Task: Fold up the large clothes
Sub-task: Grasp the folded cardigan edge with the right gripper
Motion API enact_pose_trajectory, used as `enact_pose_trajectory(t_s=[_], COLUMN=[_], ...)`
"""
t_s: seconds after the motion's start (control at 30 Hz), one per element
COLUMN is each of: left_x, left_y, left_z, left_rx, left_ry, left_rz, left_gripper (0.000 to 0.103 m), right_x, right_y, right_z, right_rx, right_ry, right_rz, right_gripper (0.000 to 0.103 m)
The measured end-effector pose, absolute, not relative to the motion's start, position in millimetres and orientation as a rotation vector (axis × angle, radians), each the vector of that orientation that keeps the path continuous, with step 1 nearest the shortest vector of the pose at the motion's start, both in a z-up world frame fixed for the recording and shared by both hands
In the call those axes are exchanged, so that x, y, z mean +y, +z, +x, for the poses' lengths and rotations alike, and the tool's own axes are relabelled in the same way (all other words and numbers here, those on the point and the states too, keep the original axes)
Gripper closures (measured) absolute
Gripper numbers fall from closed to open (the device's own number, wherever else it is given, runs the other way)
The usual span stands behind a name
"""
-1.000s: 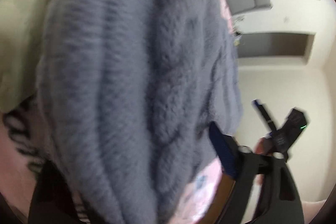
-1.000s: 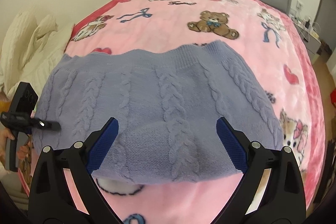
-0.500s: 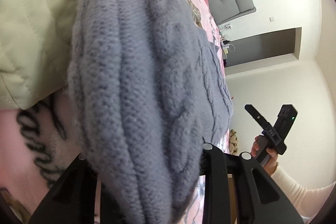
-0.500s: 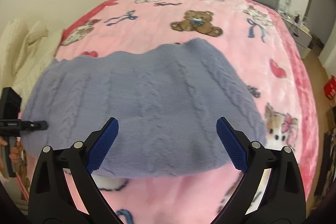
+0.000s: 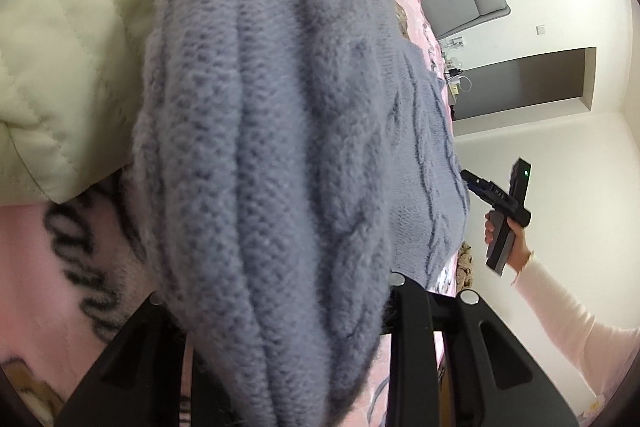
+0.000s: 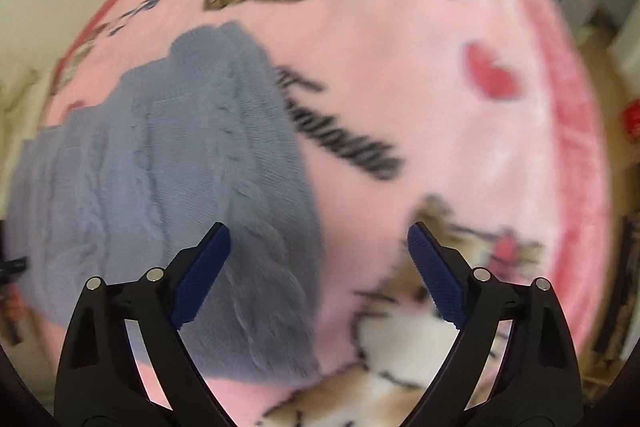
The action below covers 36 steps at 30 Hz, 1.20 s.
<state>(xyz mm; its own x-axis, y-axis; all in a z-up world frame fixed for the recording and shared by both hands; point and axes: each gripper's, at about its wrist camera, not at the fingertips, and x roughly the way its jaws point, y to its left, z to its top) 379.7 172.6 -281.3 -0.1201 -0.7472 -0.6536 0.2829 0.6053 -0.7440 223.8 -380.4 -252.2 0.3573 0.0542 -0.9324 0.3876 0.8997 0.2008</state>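
Swinging rightward since the earlier frame, the wide-open right gripper (image 6: 318, 269) hung over the grey sweater's (image 6: 160, 195) near right edge on the bed (image 6: 440, 107), while the left gripper (image 5: 276, 311), having just closed, pinched its left end.

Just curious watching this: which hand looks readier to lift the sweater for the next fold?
The left. Its gripper already pinches the knitted sweater, while the right gripper hangs open, gripping nothing.

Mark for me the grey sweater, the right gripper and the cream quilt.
grey sweater (image 6: 168, 187): right wrist view, on its cable-knit top face.
right gripper (image 6: 318, 283): right wrist view, midway between its open blue-padded fingertips.
cream quilt (image 5: 72, 39): left wrist view, on its stitched upper surface.
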Motion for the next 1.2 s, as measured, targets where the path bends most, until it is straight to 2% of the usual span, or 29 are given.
enact_pose_trajectory(t_s=[0.17,0.27,0.53,0.67,0.73,0.8,0.87,0.9,0.93,0.97,1.03,1.13,1.2], left_x=[160,159,158,159,158,155,149,145,142,139,138,144,149], left_y=[-275,-278,-290,-298,-303,-308,-311,-310,-310,-309,-310,-309,-295], left_z=[369,367,367,367,368,371,372,371,370,369,370,369,363], left_rx=[1.443,1.447,1.456,1.470,1.484,1.500,1.511,1.504,1.497,1.490,1.490,1.472,1.393], left_ry=[-0.902,-0.901,-0.880,-0.877,-0.880,-0.883,-0.885,-0.878,-0.874,-0.871,-0.863,-0.853,-0.852], left_rz=[-0.421,-0.418,-0.429,-0.434,-0.436,-0.440,-0.419,-0.402,-0.384,-0.370,-0.411,-0.467,-0.457], left_gripper=[0.071,0.071,0.068,0.061,0.055,0.049,0.043,0.043,0.043,0.053,0.063,0.070,0.073], right_x=[-378,-377,-348,-339,-336,-333,-327,-325,-321,-314,-305,-302,-301], right_y=[-291,-302,-305,-308,-309,-311,-308,-306,-303,-299,-294,-280,-264], right_z=[256,265,278,286,287,288,293,293,293,294,293,289,282], right_rx=[1.342,1.356,1.388,1.425,1.445,1.453,1.452,1.449,1.440,1.432,1.420,1.364,1.307], right_ry=[-0.055,-0.008,0.097,0.106,0.074,0.050,0.045,0.049,0.062,0.040,0.002,-0.032,-0.055], right_rz=[0.460,0.537,0.531,0.538,0.495,0.472,0.469,0.481,0.496,0.457,0.419,0.428,0.452], right_gripper=[0.012,0.007,0.010,0.013,0.023,0.029,0.046,0.061,0.067,0.068,0.072,0.077,0.079])
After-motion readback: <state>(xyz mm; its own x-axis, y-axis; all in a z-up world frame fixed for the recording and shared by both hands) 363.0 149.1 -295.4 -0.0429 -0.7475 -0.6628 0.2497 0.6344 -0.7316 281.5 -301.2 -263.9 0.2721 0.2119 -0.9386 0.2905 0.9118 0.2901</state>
